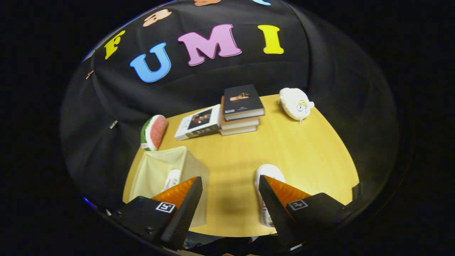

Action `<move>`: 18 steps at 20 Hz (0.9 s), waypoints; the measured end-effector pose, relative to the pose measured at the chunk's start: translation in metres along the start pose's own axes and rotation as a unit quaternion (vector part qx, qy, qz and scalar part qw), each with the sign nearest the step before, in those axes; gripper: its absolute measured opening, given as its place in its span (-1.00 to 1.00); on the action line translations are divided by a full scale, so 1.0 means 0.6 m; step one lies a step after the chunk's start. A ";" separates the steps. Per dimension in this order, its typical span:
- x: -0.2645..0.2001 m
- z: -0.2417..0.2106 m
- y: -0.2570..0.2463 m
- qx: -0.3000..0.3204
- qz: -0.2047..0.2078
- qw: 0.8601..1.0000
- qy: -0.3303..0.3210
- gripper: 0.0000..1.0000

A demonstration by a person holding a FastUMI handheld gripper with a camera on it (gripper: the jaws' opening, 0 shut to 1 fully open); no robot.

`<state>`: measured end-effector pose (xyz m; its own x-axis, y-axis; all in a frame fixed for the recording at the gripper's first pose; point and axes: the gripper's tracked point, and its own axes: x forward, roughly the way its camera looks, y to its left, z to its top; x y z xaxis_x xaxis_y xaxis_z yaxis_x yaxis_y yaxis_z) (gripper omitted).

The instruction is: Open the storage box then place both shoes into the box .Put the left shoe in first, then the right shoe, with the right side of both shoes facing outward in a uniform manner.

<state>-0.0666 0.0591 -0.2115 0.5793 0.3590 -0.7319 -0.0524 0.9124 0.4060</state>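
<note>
Gripper view: my gripper point(230, 199) hangs spread, empty. The storage box point(156, 170) stands open, one shoe point(172, 179) inside; the second shoe point(268, 174) lies right of the box. I judge it light, soft; grip the collar.

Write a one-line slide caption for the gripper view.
Open gripper above the table: one shoe in the open storage box, the other shoe behind the right finger.
</note>
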 end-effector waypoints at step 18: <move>0.177 -0.206 -0.160 -0.079 -0.044 0.983 0.160 0.47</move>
<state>-0.1004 0.0338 -0.3958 0.3032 0.2978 -0.9052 -0.1538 0.9528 0.2619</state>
